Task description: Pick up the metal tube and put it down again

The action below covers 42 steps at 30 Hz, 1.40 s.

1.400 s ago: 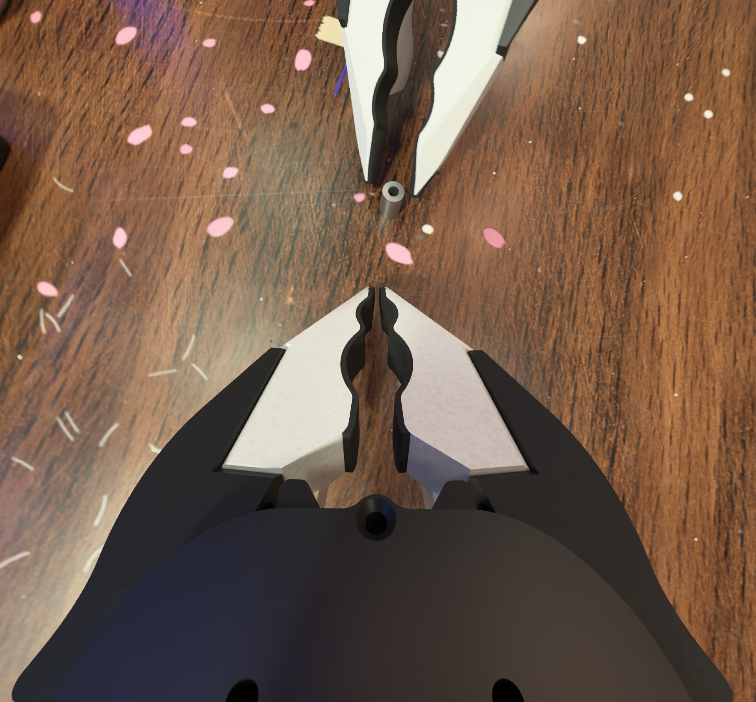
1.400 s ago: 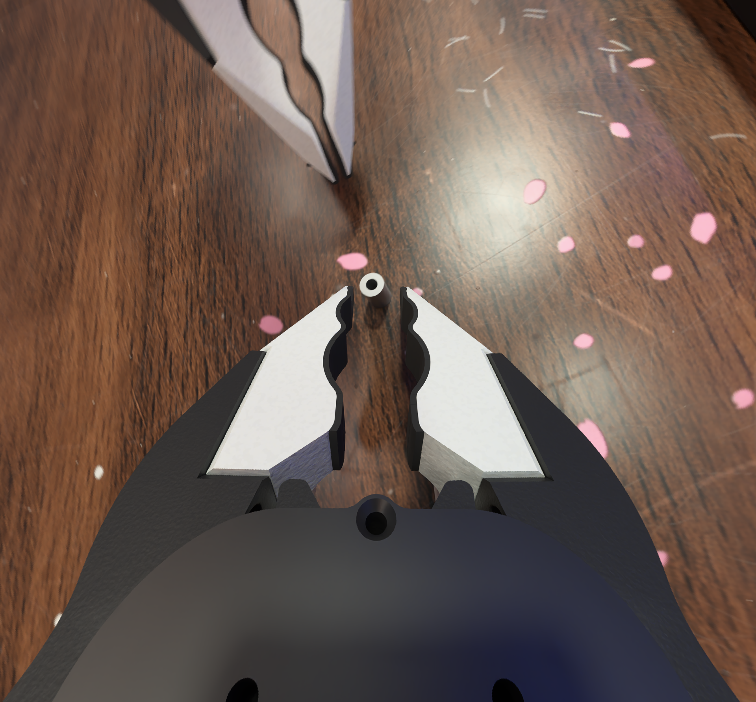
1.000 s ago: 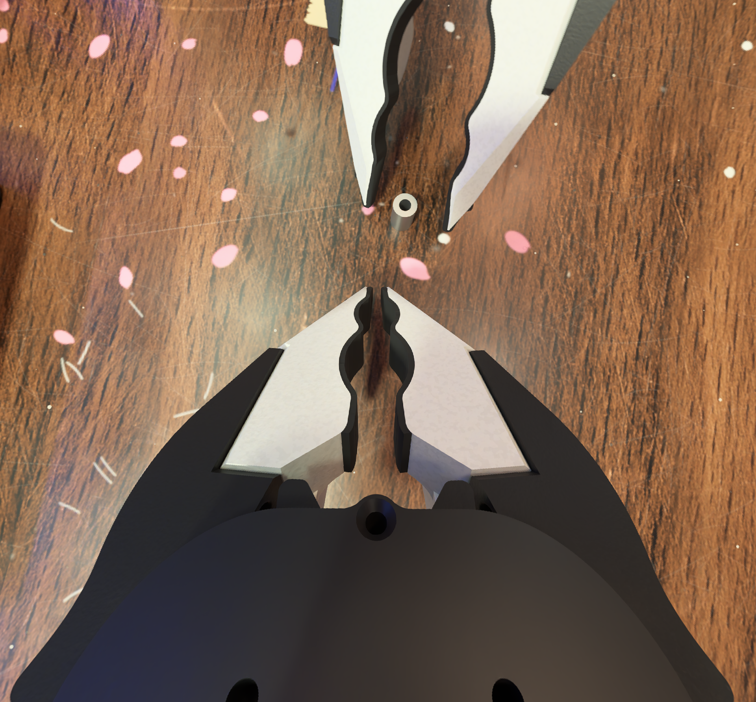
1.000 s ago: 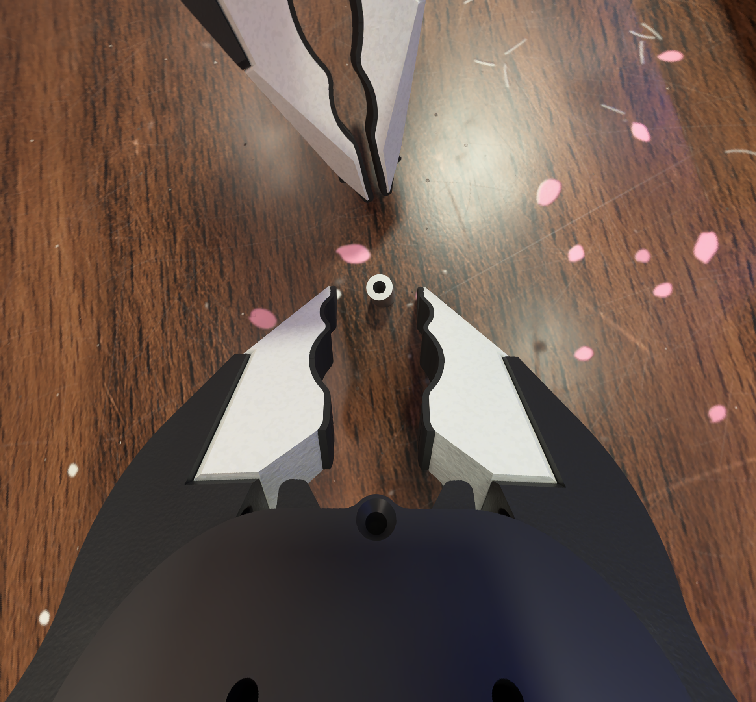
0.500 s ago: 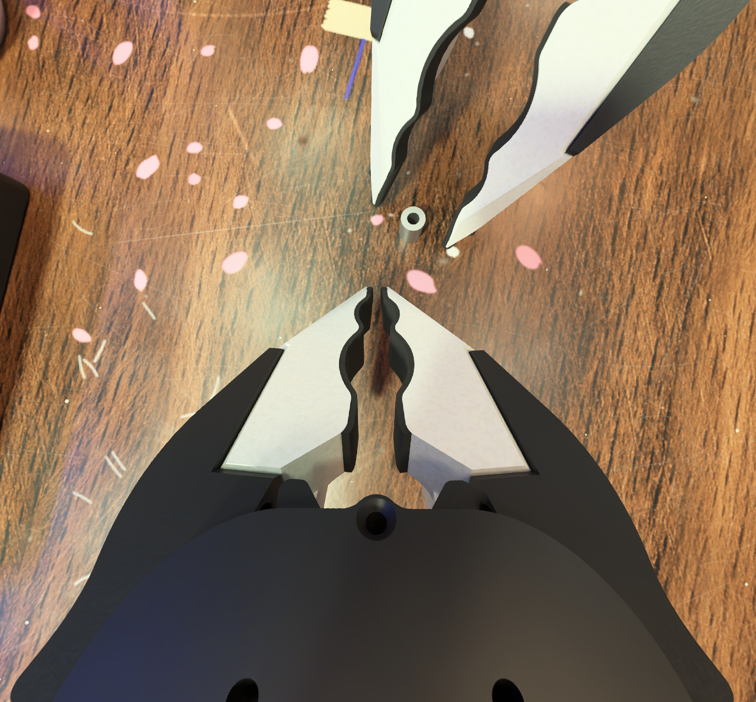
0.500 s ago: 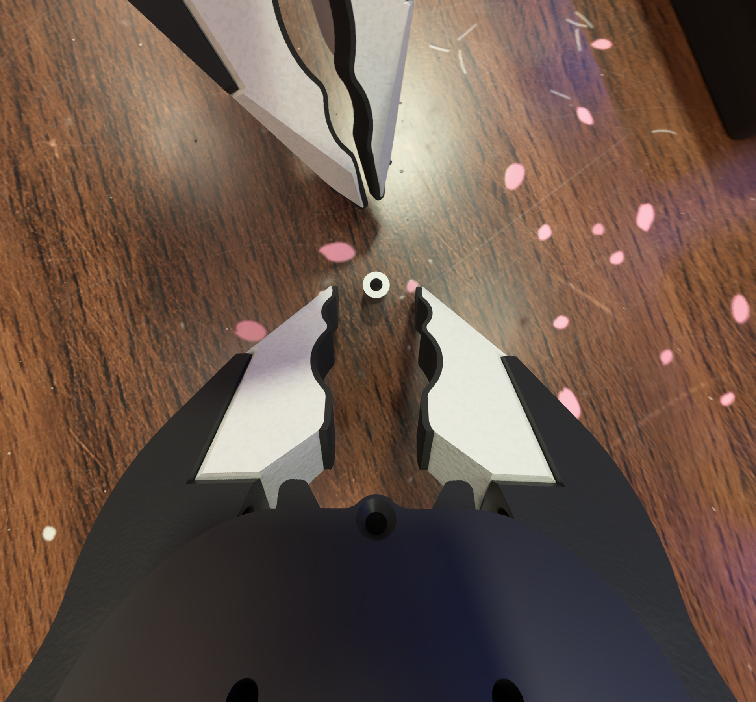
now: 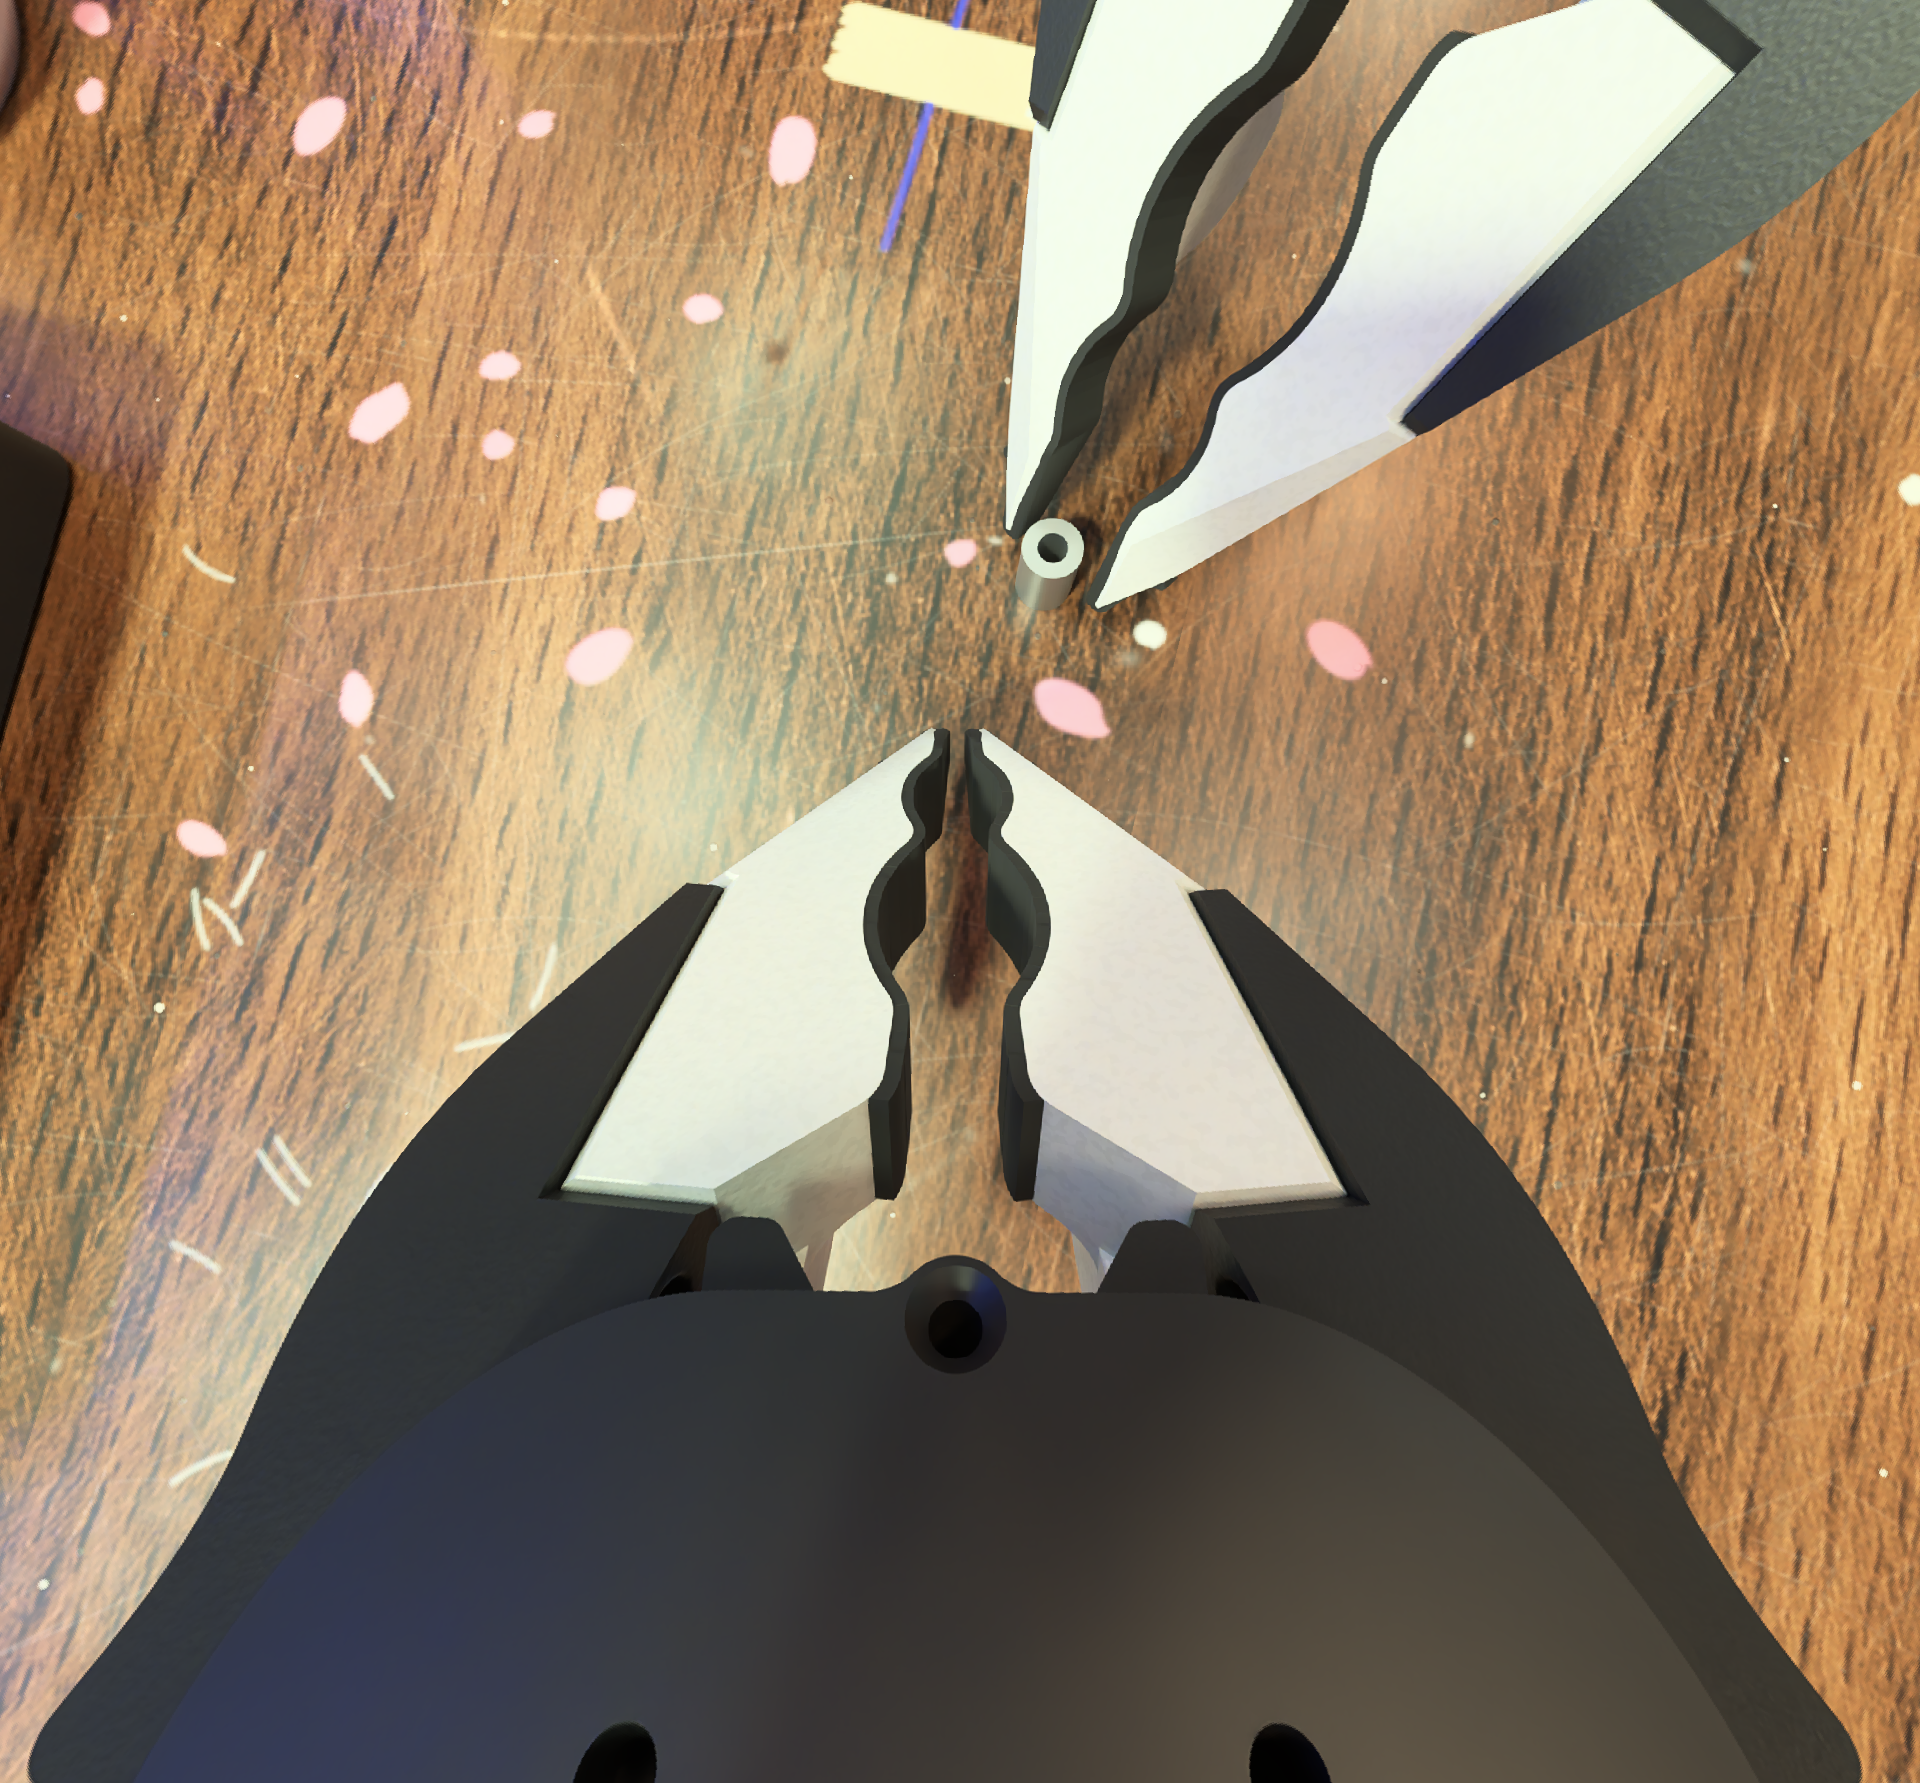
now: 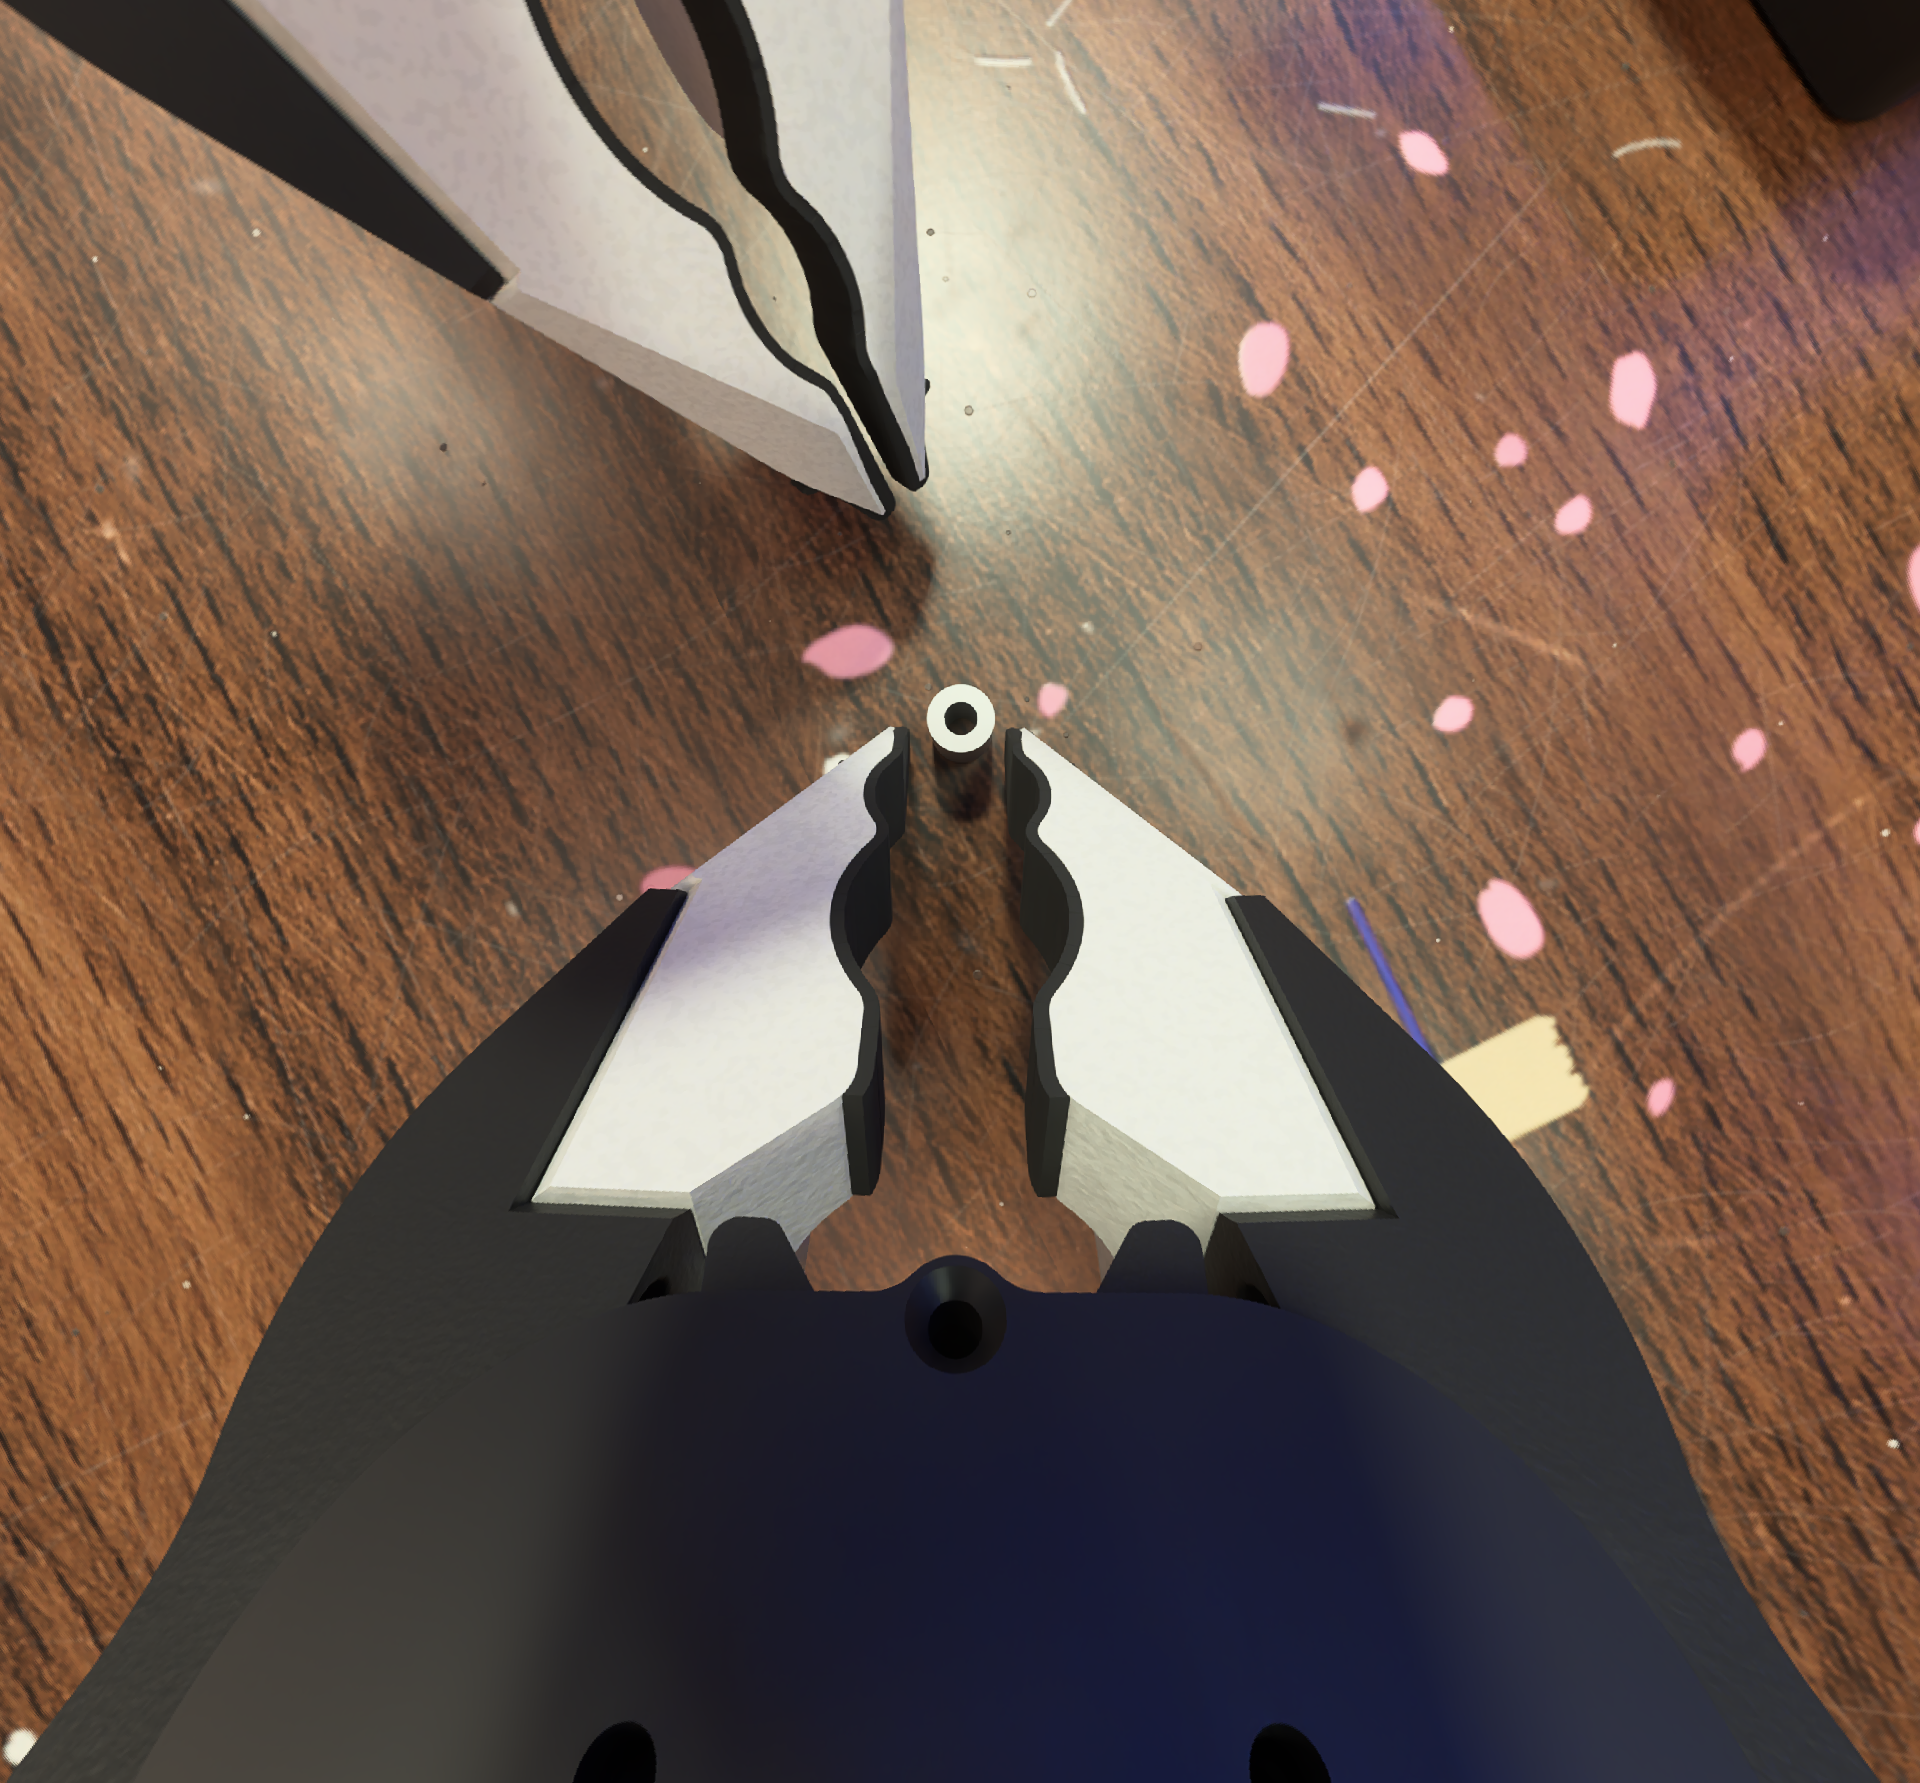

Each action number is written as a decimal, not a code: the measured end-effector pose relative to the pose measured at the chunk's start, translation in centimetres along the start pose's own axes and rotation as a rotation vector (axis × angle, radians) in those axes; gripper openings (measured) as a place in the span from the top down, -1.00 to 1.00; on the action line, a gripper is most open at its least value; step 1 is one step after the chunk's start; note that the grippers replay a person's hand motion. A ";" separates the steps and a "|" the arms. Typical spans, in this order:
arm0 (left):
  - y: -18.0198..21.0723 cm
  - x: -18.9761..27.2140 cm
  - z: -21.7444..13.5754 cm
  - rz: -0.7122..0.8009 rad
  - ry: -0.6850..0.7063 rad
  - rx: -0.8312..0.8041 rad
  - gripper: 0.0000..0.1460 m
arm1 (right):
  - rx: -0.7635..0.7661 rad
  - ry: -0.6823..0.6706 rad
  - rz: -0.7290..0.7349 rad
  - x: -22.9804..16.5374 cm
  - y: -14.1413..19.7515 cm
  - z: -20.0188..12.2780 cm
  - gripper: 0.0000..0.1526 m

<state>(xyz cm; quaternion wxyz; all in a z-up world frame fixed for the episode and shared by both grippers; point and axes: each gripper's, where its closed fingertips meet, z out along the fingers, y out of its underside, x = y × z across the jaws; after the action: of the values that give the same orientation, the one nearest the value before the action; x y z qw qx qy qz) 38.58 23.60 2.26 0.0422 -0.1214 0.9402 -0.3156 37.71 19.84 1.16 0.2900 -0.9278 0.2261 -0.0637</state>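
A small metal tube (image 8: 959,734) stands upright on a scratched wooden counter (image 8: 312,798), its hollow end facing up. The right gripper (image 8: 957,746) has narrowed its jaws since half a second ago: then they stood wide on either side of the tube, now the tips sit just beside it, one apparently touching, though not yet clamped. That suggests the pinch is nearly complete and the lift comes next. The left gripper (image 7: 957,744) hovers near the tube, clenched on nothing, its tips pointing toward it. Pink petal-like flecks (image 8: 849,650) and pale slivers (image 7: 223,907) litter the counter, and a cream paper strip (image 7: 925,60) with a thin blue line (image 7: 940,71) lies farther off. Only the left gripper crowds the space.
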 end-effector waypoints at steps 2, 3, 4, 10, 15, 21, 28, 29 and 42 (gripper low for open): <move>0.0 0.0 0.0 0.000 0.001 0.001 0.96 | 0.007 0.001 -0.032 -0.1 -0.2 -0.2 0.75; 0.0 0.0 0.0 0.001 0.003 0.002 0.96 | 0.011 -0.001 -0.052 -0.1 -0.2 -0.2 0.75; 0.0 0.0 0.0 0.002 0.004 0.003 0.97 | 0.007 -0.003 -0.073 0.0 -0.3 -0.2 0.76; -0.1 0.2 0.1 0.010 0.011 0.006 0.97 | -0.013 -0.050 -0.141 0.1 -0.3 0.2 0.79; 0.0 0.2 0.2 0.005 0.016 0.010 0.97 | -0.007 -0.063 -0.142 0.0 -0.3 0.3 0.84; 0.1 0.1 0.0 -0.008 0.017 0.023 0.97 | 0.003 -0.065 -0.154 0.3 -0.3 0.2 0.84; 0.4 0.2 -0.2 -0.032 0.031 0.050 0.98 | 0.062 -0.096 -0.211 0.2 -1.7 0.1 0.84; 0.4 0.2 -0.3 -0.031 0.033 0.049 0.98 | 0.056 -0.097 -0.216 0.2 -1.7 0.3 0.84; -0.6 0.3 0.1 0.044 0.058 0.079 1.00 | 0.023 -0.104 -0.228 0.1 -1.5 0.7 0.84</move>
<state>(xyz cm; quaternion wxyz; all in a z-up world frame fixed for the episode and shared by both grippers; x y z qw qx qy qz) 38.44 23.02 2.52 0.0266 -0.0895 0.9302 -0.3550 38.55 21.23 1.47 0.3029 -0.9461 0.1030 -0.0506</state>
